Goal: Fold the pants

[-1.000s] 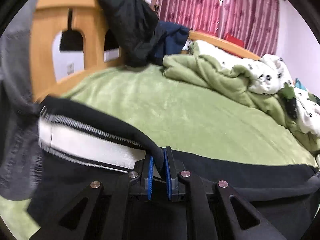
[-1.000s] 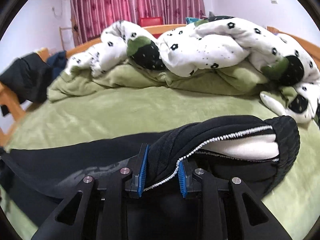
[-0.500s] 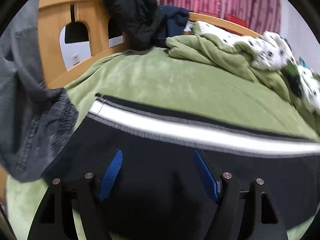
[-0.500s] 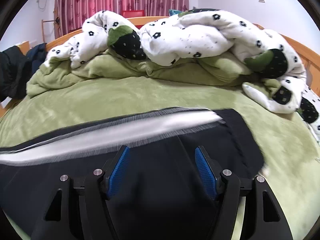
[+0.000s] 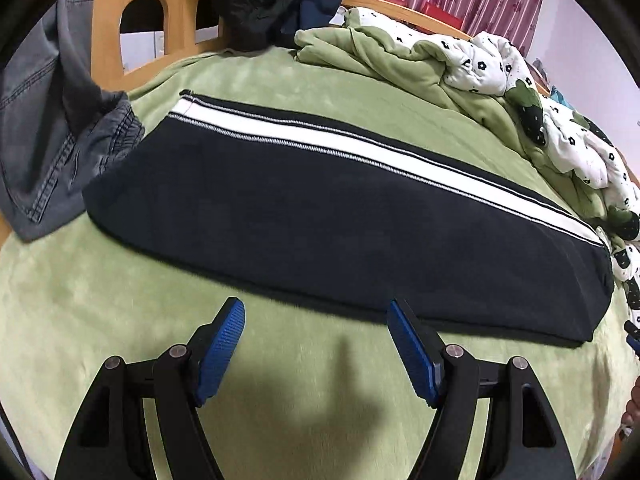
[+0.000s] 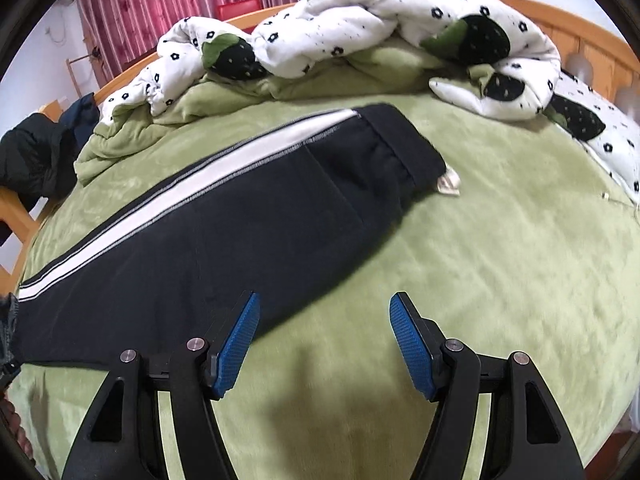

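Black pants (image 5: 320,224) with a white side stripe lie flat and folded lengthwise on the green bed sheet (image 5: 120,320). They also show in the right wrist view (image 6: 240,232), waistband at the right end with a small label sticking out. My left gripper (image 5: 316,320) is open and empty, just in front of the pants' near edge. My right gripper (image 6: 324,312) is open and empty, its left finger over the pants' near edge.
A grey denim garment (image 5: 52,120) lies at the left beside the pants' cuff end. A crumpled white and green duvet (image 6: 340,40) is heaped at the back. Dark clothes (image 5: 256,0) hang on the wooden bed frame (image 5: 112,20).
Both grippers let go of the pants and opened, then pulled back toward the near side. The pants now lie flat on the bed.
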`<state>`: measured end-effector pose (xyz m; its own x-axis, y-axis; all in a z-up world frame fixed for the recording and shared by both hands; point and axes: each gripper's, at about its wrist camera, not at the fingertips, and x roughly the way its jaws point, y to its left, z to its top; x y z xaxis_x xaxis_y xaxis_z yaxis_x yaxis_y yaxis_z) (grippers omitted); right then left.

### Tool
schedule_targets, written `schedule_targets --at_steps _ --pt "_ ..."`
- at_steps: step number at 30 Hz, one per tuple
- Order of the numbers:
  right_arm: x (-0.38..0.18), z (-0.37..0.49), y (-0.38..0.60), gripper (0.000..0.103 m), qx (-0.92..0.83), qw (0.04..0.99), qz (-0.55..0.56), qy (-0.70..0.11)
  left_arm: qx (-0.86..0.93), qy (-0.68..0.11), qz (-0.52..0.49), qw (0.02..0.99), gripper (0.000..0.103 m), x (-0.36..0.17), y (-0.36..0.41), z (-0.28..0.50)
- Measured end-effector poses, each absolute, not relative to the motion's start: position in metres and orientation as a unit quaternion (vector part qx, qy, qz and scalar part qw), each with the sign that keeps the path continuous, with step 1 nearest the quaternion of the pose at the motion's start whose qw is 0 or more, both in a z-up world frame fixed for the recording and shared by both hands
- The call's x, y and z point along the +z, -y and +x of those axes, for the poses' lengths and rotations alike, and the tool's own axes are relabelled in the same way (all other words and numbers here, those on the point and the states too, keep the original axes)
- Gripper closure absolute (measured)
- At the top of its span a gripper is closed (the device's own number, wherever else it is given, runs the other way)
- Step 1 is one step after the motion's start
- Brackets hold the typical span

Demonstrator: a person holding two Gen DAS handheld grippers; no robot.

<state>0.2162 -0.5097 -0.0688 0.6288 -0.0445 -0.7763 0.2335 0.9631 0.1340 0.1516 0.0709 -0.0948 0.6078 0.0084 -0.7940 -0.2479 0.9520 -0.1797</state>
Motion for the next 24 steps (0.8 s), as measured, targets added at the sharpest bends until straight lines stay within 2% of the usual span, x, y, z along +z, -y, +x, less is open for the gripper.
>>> schedule_targets --at_steps 12,14,16,21,24 --pt "-0.078 0.208 0.512 0.036 -0.070 0.891 0.108 -0.435 0.062 -0.457 -0.159 0.873 0.031 -0.115 -0.077 0.151" --pt "-0.084 0.213 0.515 0.036 -0.062 0.887 0.120 -0.442 0.040 -0.451 -0.189 0.871 0.031 -0.121 -0.088 0.150" --pt "-0.093 0.220 0.520 0.027 -0.048 0.880 0.142 -0.451 0.030 -0.448 -0.233 0.863 0.028 -0.130 -0.105 0.151" --pt "-0.125 0.245 0.544 0.027 -0.046 0.869 0.194 -0.453 0.012 -0.435 -0.330 0.838 0.028 -0.152 -0.145 0.164" --pt "-0.136 0.257 0.559 0.027 -0.034 0.867 0.241 -0.435 0.017 -0.424 -0.339 0.840 0.027 -0.154 -0.151 0.172"
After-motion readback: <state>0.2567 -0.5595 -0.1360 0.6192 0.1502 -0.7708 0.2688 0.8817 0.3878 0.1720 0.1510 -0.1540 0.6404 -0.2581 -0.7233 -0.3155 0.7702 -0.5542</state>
